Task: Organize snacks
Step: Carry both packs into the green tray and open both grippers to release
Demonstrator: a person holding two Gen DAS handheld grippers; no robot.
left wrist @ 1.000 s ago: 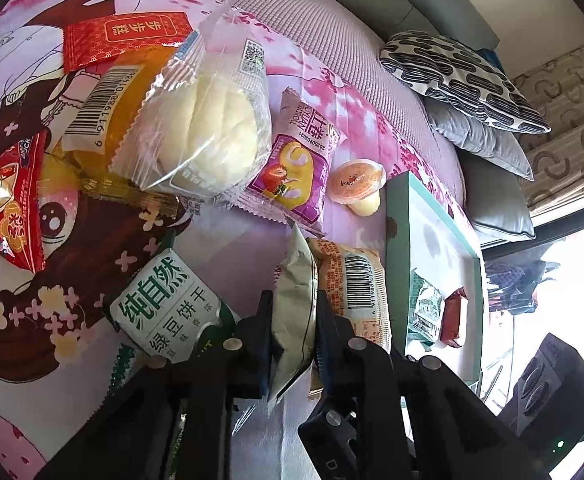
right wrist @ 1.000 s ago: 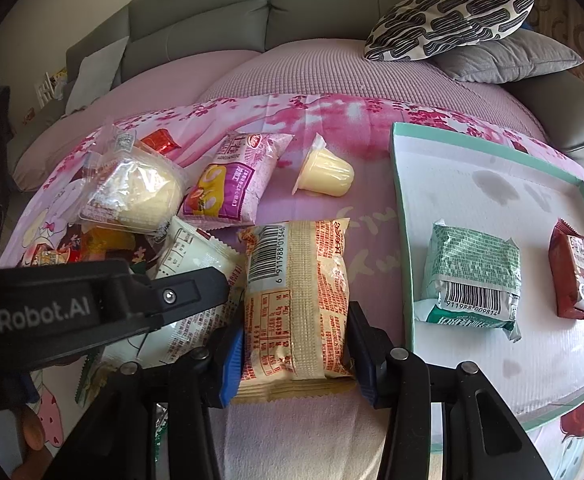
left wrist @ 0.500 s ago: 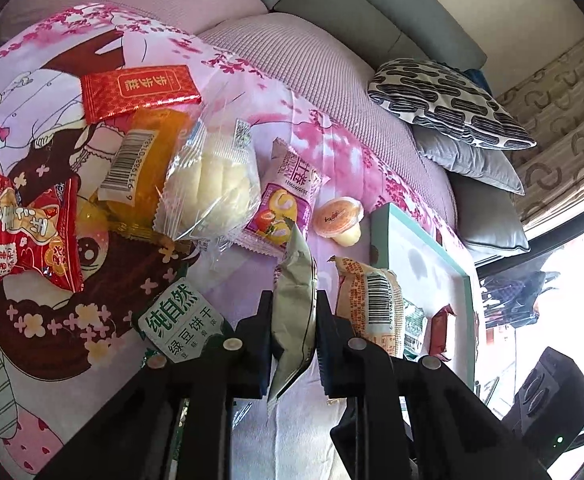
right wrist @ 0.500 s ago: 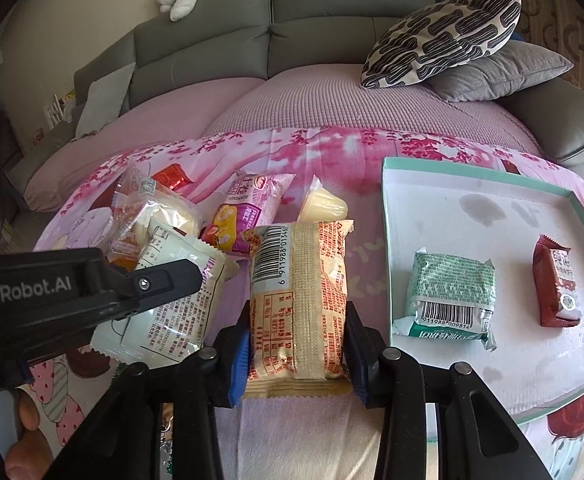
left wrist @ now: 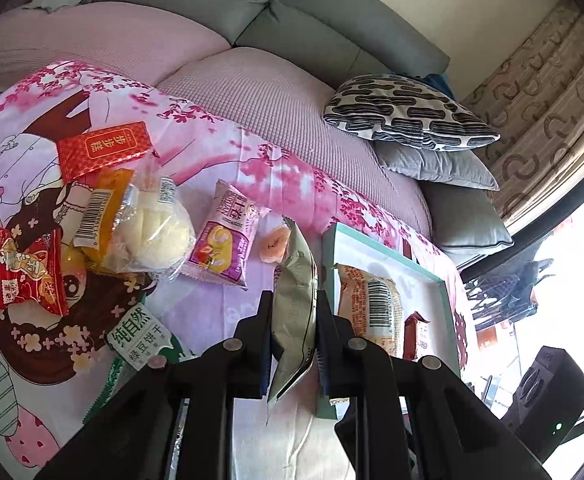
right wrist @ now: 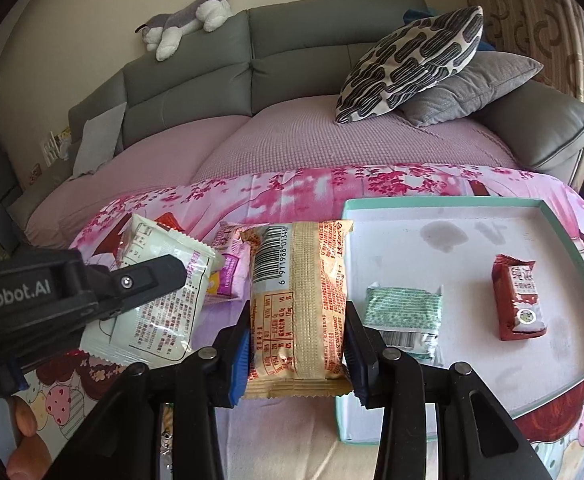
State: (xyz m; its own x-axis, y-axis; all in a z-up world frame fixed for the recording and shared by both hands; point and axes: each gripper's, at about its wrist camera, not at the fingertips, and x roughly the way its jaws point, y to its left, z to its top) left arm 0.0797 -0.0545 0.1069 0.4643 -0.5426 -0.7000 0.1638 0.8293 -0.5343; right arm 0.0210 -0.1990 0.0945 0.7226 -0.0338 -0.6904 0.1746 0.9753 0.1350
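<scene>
My left gripper (left wrist: 293,312) is shut on a pale foil packet (left wrist: 295,280), held edge-on above the pink cartoon cloth (left wrist: 220,152). From the right wrist view the same white packet (right wrist: 160,304) hangs at the left, with one black finger (right wrist: 152,278) across it. My right gripper (right wrist: 297,356) is shut on a cream-and-orange barcode packet (right wrist: 297,300), lifted beside the teal-rimmed white tray (right wrist: 443,201). In the tray lie a green packet (right wrist: 403,308) and a red packet (right wrist: 517,300).
On the cloth lie a red flat packet (left wrist: 104,152), a wrapped bun (left wrist: 152,232), an orange packet (left wrist: 102,212), a purple packet (left wrist: 228,244), a jelly cup (left wrist: 274,244), a red candy bag (left wrist: 20,276) and a green-lettered packet (left wrist: 140,336). Sofa cushions (right wrist: 407,64) sit behind.
Both grippers have risen with their packets, so the cloth and tray look farther off. The right jaws have tightened slightly on the barcode packet.
</scene>
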